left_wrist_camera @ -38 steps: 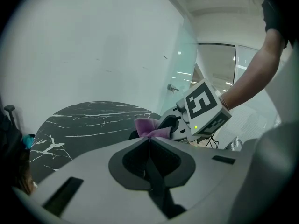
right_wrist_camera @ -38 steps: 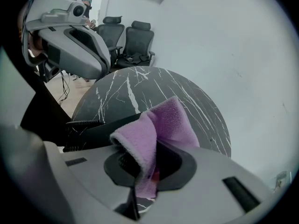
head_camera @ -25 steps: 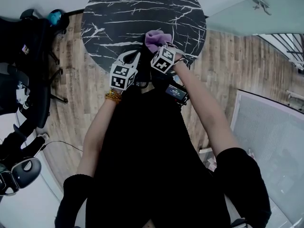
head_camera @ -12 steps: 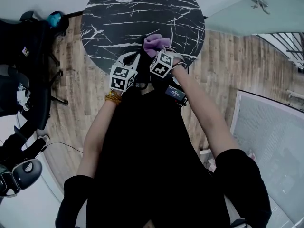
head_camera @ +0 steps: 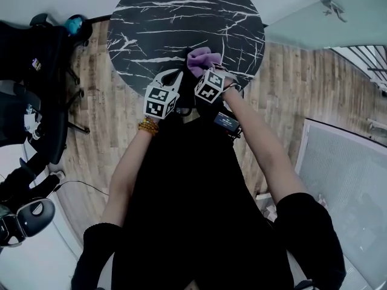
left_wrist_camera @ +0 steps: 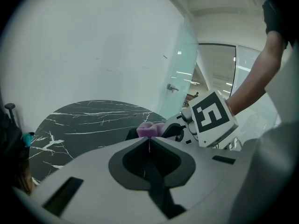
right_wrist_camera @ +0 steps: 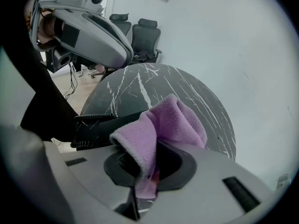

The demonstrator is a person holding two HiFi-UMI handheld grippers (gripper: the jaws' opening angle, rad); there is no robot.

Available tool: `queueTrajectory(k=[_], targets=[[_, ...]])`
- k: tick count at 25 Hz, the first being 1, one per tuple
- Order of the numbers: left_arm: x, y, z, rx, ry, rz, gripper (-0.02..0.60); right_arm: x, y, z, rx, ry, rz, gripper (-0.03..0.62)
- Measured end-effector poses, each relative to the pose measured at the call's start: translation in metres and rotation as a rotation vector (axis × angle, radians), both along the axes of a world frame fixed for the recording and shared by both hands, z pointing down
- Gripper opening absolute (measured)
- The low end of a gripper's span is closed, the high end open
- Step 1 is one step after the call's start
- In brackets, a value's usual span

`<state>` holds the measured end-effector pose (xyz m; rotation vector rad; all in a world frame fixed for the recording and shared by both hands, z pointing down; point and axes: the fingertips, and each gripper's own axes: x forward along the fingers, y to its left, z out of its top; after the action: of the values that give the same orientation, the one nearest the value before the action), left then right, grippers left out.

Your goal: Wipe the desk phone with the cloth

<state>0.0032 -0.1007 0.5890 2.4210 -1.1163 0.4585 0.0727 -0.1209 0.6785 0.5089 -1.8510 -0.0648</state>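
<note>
Counts: two grippers, one cloth, one desk phone.
- Left gripper (left_wrist_camera: 149, 141): jaws pressed together, nothing between.
- Right gripper (right_wrist_camera: 148, 169): pinching purple cloth (right_wrist_camera: 173, 120), right beside black desk phone (right_wrist_camera: 100, 127); contact unclear.
- Phone at near edge of round black marble surface (head_camera: 181, 17).
- Coiled cord (right_wrist_camera: 93, 118) and two office chairs (right_wrist_camera: 140, 34) clear only in right gripper view.
- Head view: wooden floor (head_camera: 103, 119).

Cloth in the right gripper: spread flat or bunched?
Bunched. The purple cloth is folded into a wad, pinched in the shut right gripper and puffing up over its jaws.
</note>
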Motion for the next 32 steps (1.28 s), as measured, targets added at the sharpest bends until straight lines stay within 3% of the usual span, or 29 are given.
queueTrajectory(k=[32], targets=[[0.003,0.004,0.006,-0.013,0.002,0.013,0.018,0.0,0.007,0.0,0.0,-0.026,0.037,0.057]])
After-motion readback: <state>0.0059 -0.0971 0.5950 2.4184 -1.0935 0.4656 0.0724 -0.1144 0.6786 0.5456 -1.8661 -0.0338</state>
